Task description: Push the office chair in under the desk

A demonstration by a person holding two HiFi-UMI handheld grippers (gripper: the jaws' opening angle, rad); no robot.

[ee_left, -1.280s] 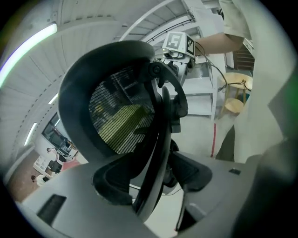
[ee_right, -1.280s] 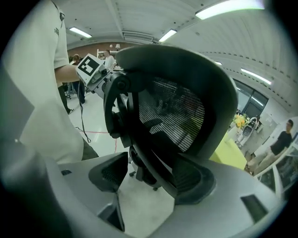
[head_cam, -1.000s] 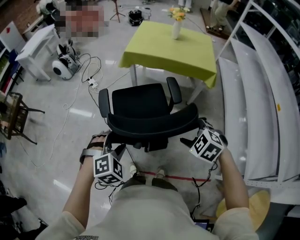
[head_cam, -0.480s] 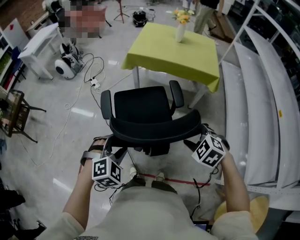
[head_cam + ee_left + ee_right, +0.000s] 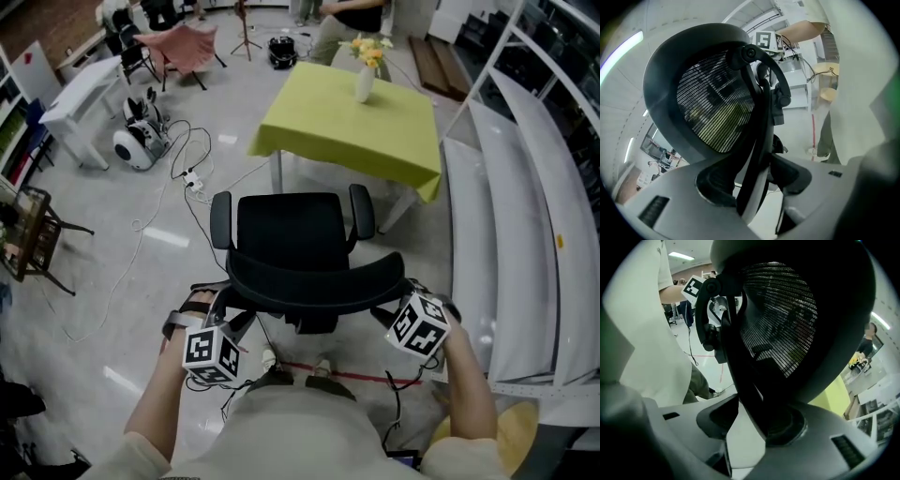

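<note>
Our left tongs (image 5: 752,180) clench the rear frame of the black mesh office chair (image 5: 286,225); our right tongs (image 5: 753,422) have just been closing on the same frame. The chair stands just before the desk with yellow-green cloth (image 5: 319,122), not yet under. We should push evenly, so it rolls straight. We count one chair, one desk.

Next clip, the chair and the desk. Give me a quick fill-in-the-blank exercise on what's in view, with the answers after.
1. The office chair is ____ in colour.
2. On the desk, draped in yellow-green, stands a white ____ holding flowers.
3. No part of the chair's seat lies ____ the desk.
4. Two ____ flank the seat, one on each side.

Missing words: black; vase; under; armrests.
</note>
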